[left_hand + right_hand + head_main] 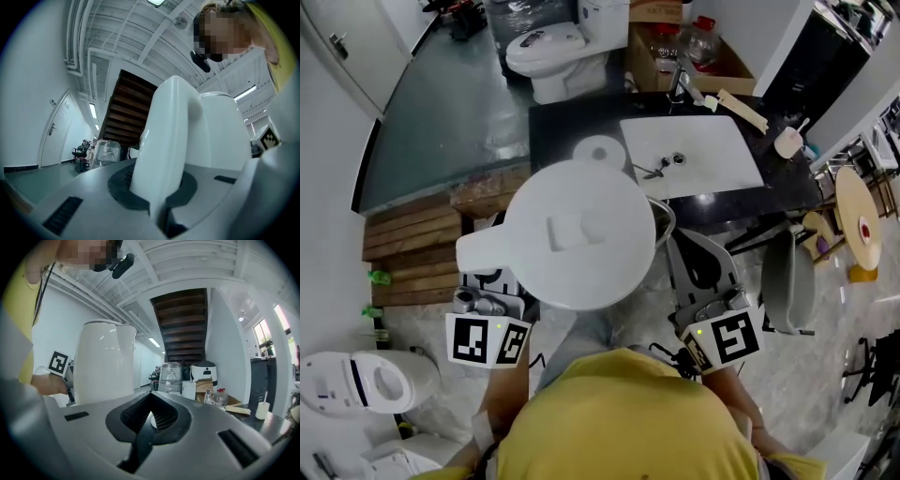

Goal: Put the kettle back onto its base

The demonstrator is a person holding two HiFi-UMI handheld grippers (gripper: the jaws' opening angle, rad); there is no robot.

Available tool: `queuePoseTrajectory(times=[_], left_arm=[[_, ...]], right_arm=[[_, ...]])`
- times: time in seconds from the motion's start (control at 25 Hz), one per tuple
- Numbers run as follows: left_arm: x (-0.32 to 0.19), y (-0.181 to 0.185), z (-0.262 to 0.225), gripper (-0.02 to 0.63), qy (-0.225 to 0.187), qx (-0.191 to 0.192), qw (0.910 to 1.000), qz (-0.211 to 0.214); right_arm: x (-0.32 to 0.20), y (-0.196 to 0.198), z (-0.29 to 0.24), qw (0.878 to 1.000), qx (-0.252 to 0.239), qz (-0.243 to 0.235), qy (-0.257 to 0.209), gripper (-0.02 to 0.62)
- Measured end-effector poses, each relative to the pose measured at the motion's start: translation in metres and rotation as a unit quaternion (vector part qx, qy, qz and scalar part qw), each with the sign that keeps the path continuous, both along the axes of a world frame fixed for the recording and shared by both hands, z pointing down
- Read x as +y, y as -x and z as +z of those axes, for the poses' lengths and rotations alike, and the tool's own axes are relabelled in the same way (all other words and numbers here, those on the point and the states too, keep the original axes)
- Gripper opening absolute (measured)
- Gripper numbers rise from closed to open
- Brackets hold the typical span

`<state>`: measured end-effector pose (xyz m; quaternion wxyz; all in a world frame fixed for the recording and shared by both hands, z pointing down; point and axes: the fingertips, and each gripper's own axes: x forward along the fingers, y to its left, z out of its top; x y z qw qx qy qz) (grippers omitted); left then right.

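A white electric kettle (572, 234) hangs in the air in front of the black counter, seen from above in the head view. My left gripper (159, 190) is shut on the kettle's white handle (164, 140), which stands upright between the jaws. The round white base (598, 150) lies on the counter (553, 122) left of the sink, beyond the kettle. My right gripper (150, 404) is beside the kettle's right side, jaws shut with nothing in them. In the right gripper view the kettle body (105, 362) stands to the left.
A white sink (741, 155) with a faucet (680, 84) is set in the counter. A cup (787, 142) stands at its right end. A toilet (553, 52) and a cardboard box (652, 47) are behind. Wooden pallets (412, 248) lie left, a grey chair (787, 281) right.
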<state>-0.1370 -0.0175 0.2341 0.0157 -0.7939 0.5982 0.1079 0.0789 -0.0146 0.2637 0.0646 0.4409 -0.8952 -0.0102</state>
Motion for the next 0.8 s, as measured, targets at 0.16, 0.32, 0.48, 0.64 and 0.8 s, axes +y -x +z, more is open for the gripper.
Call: queuePoseTrajectory(times=[0.16, 0.32, 0.48, 0.64, 0.8], left_arm=[[-0.035, 0.009, 0.000, 0.020, -0.002, -0.002, 0.9999, 0.010], [-0.069, 0.016, -0.001, 0.020, -0.004, -0.002, 0.9996, 0.027], [-0.101, 0.018, 0.002, 0.020, -0.007, -0.004, 0.9991, 0.043], [-0.121, 0.021, 0.007, 0.021, -0.008, -0.003, 0.9986, 0.052], [-0.135, 0.023, 0.010, 0.021, -0.007, 0.001, 0.9984, 0.056]], right_arm=[[-0.032, 0.009, 0.001, 1.000, 0.001, 0.011, 0.000, 0.015], [-0.063, 0.016, 0.001, 1.000, -0.003, 0.028, 0.001, 0.015], [-0.087, 0.023, 0.005, 0.999, 0.004, 0.035, -0.001, 0.015], [-0.100, 0.025, 0.011, 0.999, 0.006, 0.046, 0.003, 0.015], [-0.109, 0.028, 0.014, 0.999, 0.005, 0.048, 0.004, 0.015]])
